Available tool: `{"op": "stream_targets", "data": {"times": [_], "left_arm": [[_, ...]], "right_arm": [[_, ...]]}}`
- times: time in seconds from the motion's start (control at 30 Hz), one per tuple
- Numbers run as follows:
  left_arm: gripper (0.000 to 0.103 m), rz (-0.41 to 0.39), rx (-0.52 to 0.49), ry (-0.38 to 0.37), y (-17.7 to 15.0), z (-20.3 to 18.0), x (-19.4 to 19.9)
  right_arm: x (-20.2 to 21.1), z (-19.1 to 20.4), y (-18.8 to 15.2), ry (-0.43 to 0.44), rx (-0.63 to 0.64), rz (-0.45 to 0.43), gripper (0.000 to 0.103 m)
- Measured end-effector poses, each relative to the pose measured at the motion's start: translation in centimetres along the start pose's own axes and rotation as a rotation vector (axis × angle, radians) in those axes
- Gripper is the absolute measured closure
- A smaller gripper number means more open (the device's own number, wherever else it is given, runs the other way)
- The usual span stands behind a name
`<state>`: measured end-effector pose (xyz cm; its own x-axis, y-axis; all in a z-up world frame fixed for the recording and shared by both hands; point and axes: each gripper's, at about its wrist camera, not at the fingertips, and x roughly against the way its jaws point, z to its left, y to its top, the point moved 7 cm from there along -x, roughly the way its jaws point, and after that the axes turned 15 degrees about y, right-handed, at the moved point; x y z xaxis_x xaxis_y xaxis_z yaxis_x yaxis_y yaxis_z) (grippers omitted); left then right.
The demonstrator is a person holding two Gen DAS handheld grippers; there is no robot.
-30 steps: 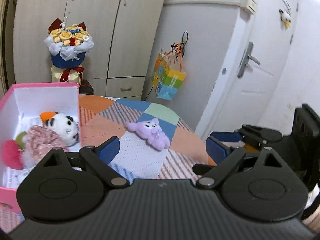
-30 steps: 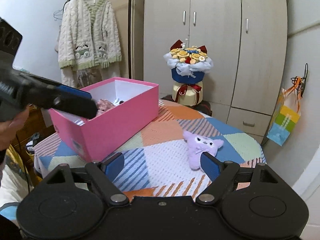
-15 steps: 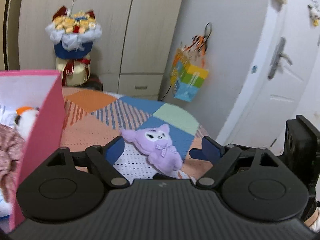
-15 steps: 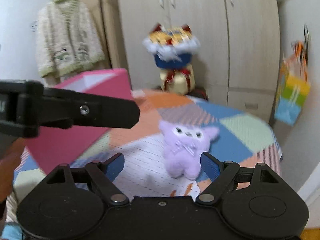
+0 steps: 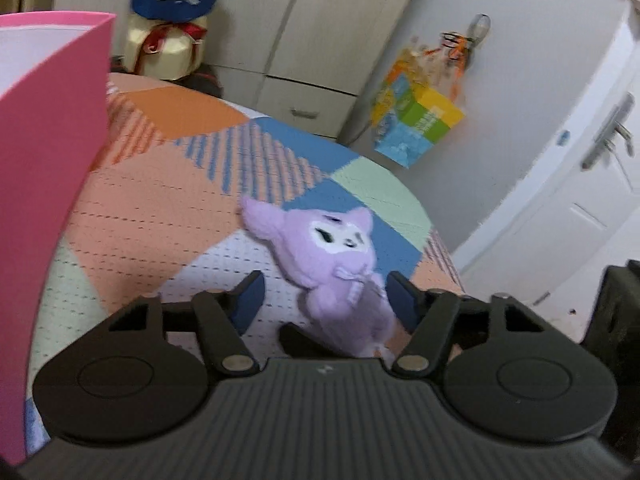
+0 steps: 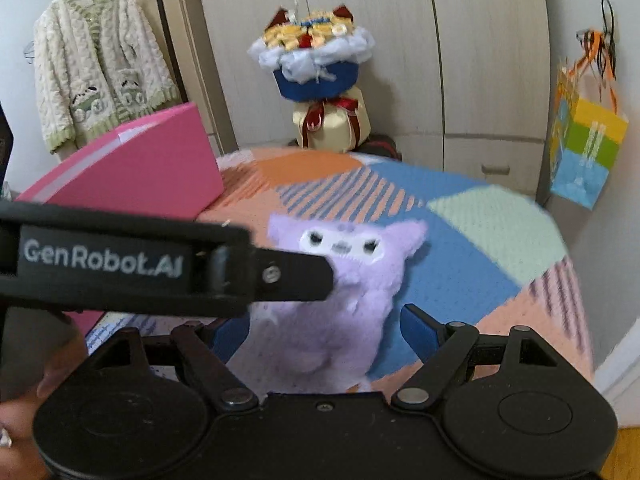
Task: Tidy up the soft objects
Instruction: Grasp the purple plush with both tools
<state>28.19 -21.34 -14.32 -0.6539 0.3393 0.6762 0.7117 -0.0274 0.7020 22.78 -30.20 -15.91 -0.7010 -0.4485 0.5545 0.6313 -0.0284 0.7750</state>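
A purple plush toy lies on the patchwork tablecloth. Both grippers are close around it. My left gripper is open, its blue pads either side of the toy's lower body. My right gripper is open too, with the toy between its pads. The left gripper's arm crosses the right wrist view and hides the toy's left side. The pink box stands at the left; its contents are hidden.
A flower bouquet stands at the table's far edge before the wardrobe. A colourful gift bag hangs on the right. A knitted cardigan hangs at the left. The table's edge curves close on the right.
Both grippers have moved forward and down to the purple plush, which now sits between their open pads. The box's inside has dropped out of the left view.
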Motion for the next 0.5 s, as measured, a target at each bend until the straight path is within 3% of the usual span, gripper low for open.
{"op": "stream_targets", "data": {"times": [0.17,0.27,0.5], "left_arm": [[0.055,0.005,-0.024,-0.038,-0.31,-0.73,-0.16],[0.061,0.02,-0.028,-0.02,-0.65,-0.73,-0.64],[0.063,0.006,-0.028,-0.033,-1.01,-0.47,-0.05]], "right_arm": [[0.28,0.12,-0.13,-0.04,0.022,-0.034,0.043],[0.4,0.02,-0.23,-0.044,0.022,-0.036,0.051],[0.84,0.87,-0.6,-0.066,0.056,-0.037,0.056]]}}
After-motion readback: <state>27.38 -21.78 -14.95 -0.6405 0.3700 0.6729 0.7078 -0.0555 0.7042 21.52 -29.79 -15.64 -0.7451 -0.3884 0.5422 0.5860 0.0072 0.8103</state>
